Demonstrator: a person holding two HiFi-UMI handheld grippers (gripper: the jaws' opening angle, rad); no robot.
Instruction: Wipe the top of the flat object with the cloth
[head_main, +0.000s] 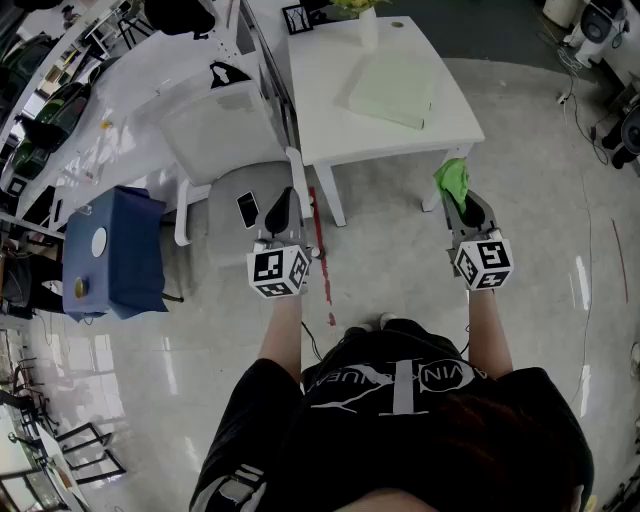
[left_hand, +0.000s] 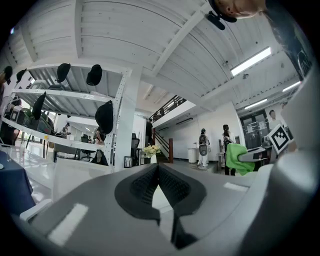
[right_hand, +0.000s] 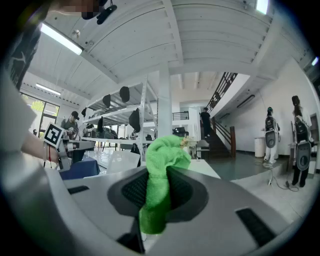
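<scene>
Over on the left, a blue box (head_main: 112, 250) stands on the floor. Next to it a white chair (head_main: 222, 128) is pulled up to the left side of the white table (head_main: 330, 120).

The left gripper (head_main: 283, 206) is held out level in front of the person, short of the table's near left corner and over a grey seat (head_main: 225, 218). Its jaws are pressed together with nothing between them, so it looks to have no job at the moment.

The pale green flat pad (head_main: 392, 88) is the thing to be wiped. It lies flat on the table, right of the middle and toward the near edge. A vase of flowers (head_main: 366, 22) stands behind it at the far edge. Nothing is touching the pad's top.

The right gripper (head_main: 463, 203) is also level, just off the table's near right corner. It is clamped on the green cloth (head_main: 452, 180). In the right gripper view the cloth (right_hand: 162, 160) stands bunched up between the two pads, with a tail hanging below them. The cloth is in the air, short of the tabletop and apart from the pad.

As I read it, only the pick-up of the cloth is done. The wiping itself has not begun. What is left is to carry the cloth forward and leftward over the near edge, lay it down on the pad's top, and sweep it across that face. The bunched end sticks out past the jaw tips, which should let the cloth meet the pad before the gripper does.
</scene>
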